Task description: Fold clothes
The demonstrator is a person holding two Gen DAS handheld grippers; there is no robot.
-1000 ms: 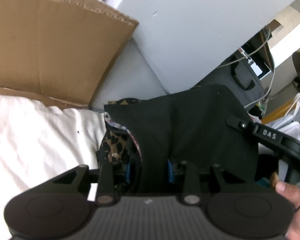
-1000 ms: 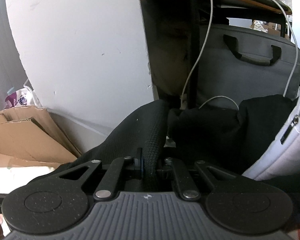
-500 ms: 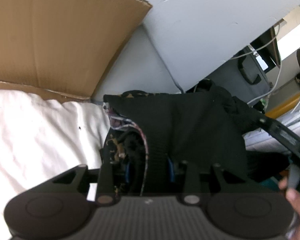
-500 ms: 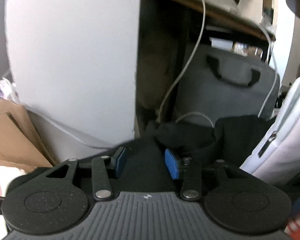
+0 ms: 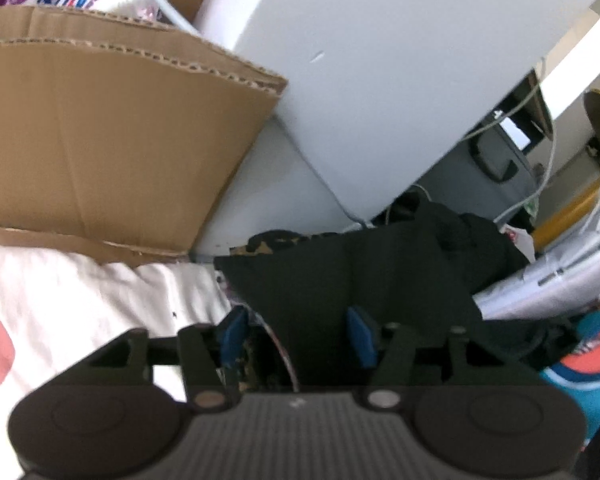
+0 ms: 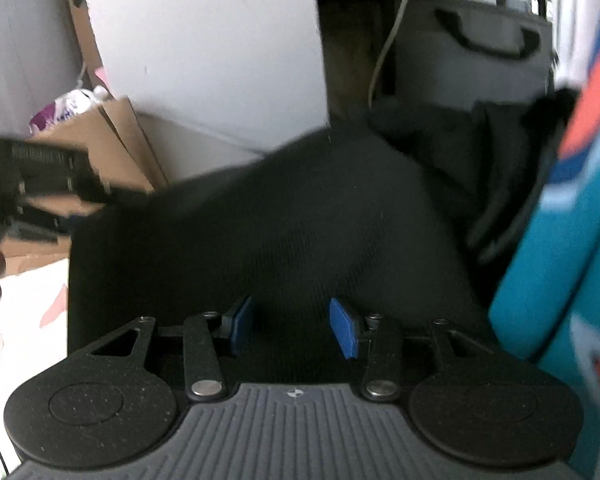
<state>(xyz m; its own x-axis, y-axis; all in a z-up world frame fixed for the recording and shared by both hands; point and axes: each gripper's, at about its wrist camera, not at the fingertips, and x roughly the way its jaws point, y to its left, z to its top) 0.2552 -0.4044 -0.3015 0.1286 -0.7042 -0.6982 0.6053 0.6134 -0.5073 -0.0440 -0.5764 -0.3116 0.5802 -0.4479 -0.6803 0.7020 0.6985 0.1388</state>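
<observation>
1. Left gripper: blue pads spread apart, jaws having just been opening. The folded edge of the black garment lies between them, and neither pad presses on the cloth.
2. Right gripper: blue pads parted, jaws having opened within the last moment. Black fabric fills the gap beneath them with no visible pinch.
3. Black garment: a dark knit piece, folded into a rough block, resting at the far edge of the white sheet. In the left wrist view its near left corner overlaps a leopard-print item with a patterned trim, seen just inside the left pad.
4. White sheet: pale cloth with pink shapes, spread to the left of the garment in both views.
5. Cardboard box: brown, with an opened flap, standing behind the sheet and to the left of the garment.
6. White panel: a large pale board leaning behind the garment.
7. Grey bag: with dark handles, standing farther back on the right, white cables hanging near it.
8. Teal and orange fabric: bright cloth close on the right edge of the right wrist view, blurred.
9. The right wrist view also shows the left gripper's dark body at its left edge, beside the garment, blurred.
</observation>
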